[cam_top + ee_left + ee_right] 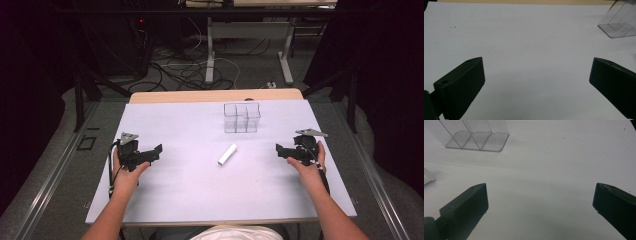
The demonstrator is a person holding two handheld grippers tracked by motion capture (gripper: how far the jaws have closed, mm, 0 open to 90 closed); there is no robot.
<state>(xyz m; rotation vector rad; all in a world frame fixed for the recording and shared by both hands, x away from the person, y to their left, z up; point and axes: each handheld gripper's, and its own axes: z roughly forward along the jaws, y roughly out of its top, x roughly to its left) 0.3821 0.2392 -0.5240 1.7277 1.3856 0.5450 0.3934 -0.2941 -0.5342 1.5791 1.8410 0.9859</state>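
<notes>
A small white cylinder (227, 154) lies flat in the middle of the white table top (190, 195). Behind it stands a clear plastic box with compartments (242, 118), which looks empty. My left gripper (156, 151) rests on the table at the left, open, with nothing between its jaws. My right gripper (281, 150) rests at the right, open too and holding nothing. Both point toward the middle. The left gripper view has the clear box (620, 23) at its upper right. In the right gripper view the box (475, 135) sits upper left and the cylinder's end (427, 178) at the left edge.
The wooden table edge (215, 95) runs along the far side. Beyond it are desk legs and cables on the floor (200, 70). Metal rails flank the table on both sides. The person's forearms come in from the bottom.
</notes>
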